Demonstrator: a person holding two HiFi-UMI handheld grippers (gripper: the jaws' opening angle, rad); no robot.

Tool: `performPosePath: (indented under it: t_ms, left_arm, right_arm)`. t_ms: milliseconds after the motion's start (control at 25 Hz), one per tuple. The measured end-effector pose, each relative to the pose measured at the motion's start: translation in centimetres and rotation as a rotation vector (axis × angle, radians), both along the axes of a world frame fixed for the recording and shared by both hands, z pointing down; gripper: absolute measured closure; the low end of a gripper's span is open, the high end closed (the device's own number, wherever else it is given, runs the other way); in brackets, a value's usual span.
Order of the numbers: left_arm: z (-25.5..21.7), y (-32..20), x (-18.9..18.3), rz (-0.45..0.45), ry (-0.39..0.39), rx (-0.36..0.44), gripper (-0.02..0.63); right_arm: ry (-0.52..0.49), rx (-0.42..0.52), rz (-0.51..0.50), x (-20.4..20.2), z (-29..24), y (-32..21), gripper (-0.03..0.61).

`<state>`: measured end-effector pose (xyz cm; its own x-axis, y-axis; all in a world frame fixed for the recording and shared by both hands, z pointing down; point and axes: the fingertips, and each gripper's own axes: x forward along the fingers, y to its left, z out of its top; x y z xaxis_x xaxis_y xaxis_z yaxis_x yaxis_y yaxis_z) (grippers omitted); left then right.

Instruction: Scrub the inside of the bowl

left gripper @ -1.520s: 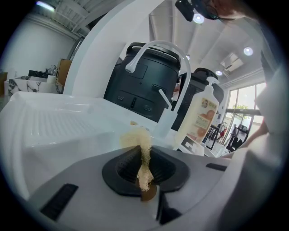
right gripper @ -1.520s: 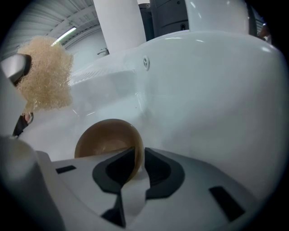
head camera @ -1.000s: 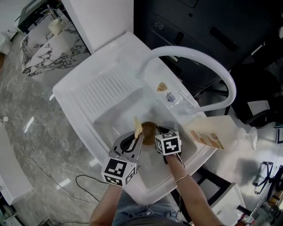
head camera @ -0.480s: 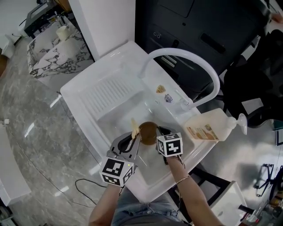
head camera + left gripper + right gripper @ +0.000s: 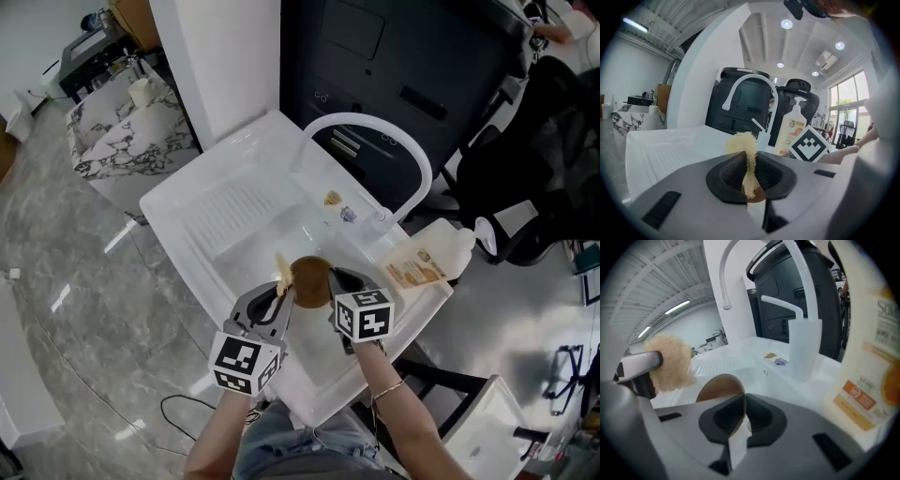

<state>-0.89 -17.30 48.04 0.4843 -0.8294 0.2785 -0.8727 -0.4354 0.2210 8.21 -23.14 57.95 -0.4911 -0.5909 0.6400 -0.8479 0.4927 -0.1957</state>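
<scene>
A small brown bowl (image 5: pixel 310 278) hangs over the white sink (image 5: pixel 246 246), tipped on its side. My right gripper (image 5: pixel 334 281) is shut on the bowl's rim (image 5: pixel 723 391). My left gripper (image 5: pixel 284 287) is shut on a pale yellow sponge (image 5: pixel 281 271), which sticks up between its jaws (image 5: pixel 746 159). In the right gripper view the sponge (image 5: pixel 670 362) sits just left of the bowl, close to its open side. Whether sponge and bowl touch I cannot tell.
A tall curved white faucet (image 5: pixel 367 141) arches over the sink's far side. A soap bottle (image 5: pixel 429 257) with an orange label lies on the sink's right rim. The ribbed draining board (image 5: pixel 225 208) is to the left. A black appliance (image 5: pixel 394 66) stands behind.
Both grippers have kept their hold on the sponge and bowl and stay together over the sink. The head camera has shifted, so the sink looks further away.
</scene>
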Motion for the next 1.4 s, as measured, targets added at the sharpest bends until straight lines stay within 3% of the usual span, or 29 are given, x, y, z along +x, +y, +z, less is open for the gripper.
performPosePath:
  t_ms: [520,760,920,1080,1200,1400]
  left_arm:
    - [-5.1,4.6,-0.6,0.063,-0.024,0.134,0.569]
    - [-6.9,6.7,0.9,0.221,-0.198,0.200,0.569]
    - [-5.8,6.7,1.0,0.285,-0.375,0.172,0.569]
    - [-4.5,6.7,0.4,0.303,-0.488,0.124,0.569]
    - [-3.5,6.7,0.2,0.321,-0.534,0.081,0.569]
    - [-2.7,6.6,-0.3,0.337,-0.542,0.029,0.569]
  right_arm:
    - [-0.096,0.206,0.091,-1.1,-7.5,3.7,0.554]
    - [-0.095,0.298,0.083,-2.7,-10.8,5.3,0.554]
    - [-0.087,0.353,0.064,-4.2,-12.4,6.3,0.554]
    - [-0.059,0.419,0.029,-5.8,-14.0,7.5,0.554]
    - [-0.026,0.460,-0.005,-6.7,-14.8,8.3,0.554]
    - [0.005,0.467,-0.035,-7.6,-15.0,8.8,0.554]
